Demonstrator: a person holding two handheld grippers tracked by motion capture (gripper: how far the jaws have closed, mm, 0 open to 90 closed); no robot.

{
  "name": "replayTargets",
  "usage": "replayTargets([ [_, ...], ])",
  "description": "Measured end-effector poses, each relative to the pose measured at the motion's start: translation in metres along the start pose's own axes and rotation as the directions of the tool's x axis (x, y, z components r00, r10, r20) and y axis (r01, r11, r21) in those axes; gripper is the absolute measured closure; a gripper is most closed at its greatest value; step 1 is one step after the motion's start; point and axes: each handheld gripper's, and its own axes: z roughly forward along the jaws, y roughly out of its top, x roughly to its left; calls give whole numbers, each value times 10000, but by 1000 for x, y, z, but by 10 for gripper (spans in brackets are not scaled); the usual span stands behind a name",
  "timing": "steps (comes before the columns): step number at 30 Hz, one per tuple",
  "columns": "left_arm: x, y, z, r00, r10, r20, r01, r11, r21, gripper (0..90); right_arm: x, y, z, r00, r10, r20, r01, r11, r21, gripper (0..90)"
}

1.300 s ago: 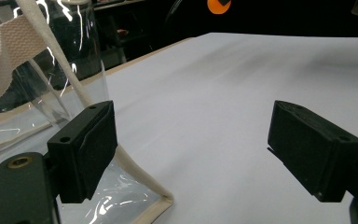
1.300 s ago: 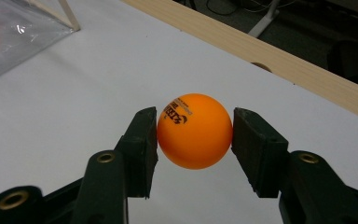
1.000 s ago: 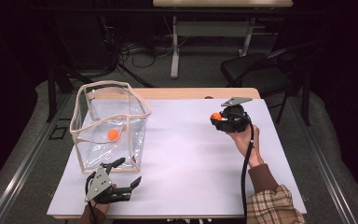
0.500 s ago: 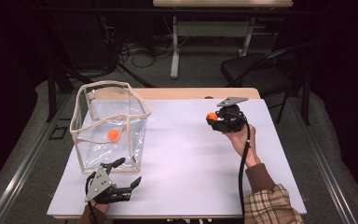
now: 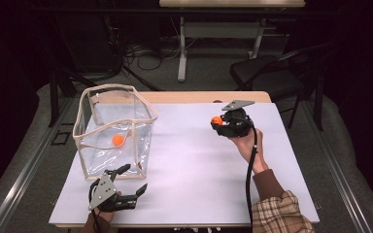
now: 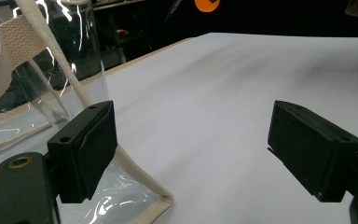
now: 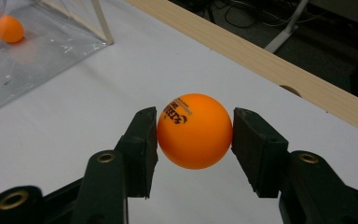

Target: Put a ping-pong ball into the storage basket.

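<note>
My right gripper (image 7: 195, 133) is shut on an orange ping-pong ball (image 7: 194, 130) with black print, held just above the white table. From above, that ball (image 5: 217, 120) sits at the front of the right gripper (image 5: 218, 122), right of the table's centre. A second orange ball (image 5: 118, 141) lies inside the clear bag (image 5: 114, 130) with a beige trim at the left; it shows as an orange ball (image 7: 8, 28) in the right gripper view. My left gripper (image 5: 133, 179) rests open near the front edge, just in front of the bag, its jaws (image 6: 191, 149) wide apart with nothing between them.
The white tabletop (image 5: 199, 165) has a wooden strip (image 5: 209, 97) along its far edge. A black chair (image 5: 267, 77) and a desk leg (image 5: 182, 48) stand behind the table. The bag's corner seam (image 6: 154, 196) lies close to my left gripper's left pad.
The right gripper has shifted slightly left toward the table's middle with the ball in it. The left gripper and the bag stay where they were.
</note>
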Motion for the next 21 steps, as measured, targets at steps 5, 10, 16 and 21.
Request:
replayTargets([
  [5, 0, 0, 0, 10000, 4, -3, -4, 10000, -2, 156, 3, 3, 0, 9999, -96, -47, 96, 9999, -36, 510],
  [10, 0, 0, 0, 10000, 1, 2, -1, 10000, -5, 156, 5, 6, 0, 9998, -142, -124, 141, 9999, -64, 510],
  [16, 0, 0, 0, 10000, 7, 22, -7, 10000, 2, 156, 9, 10, 1, 9996, -203, -197, 201, 9997, -111, 510],
  [21, 0, 0, 0, 10000, 3, 20, -3, 10000, -3, 156, 12, 12, 3, 9993, -252, -281, 248, 9996, -127, 510],
])
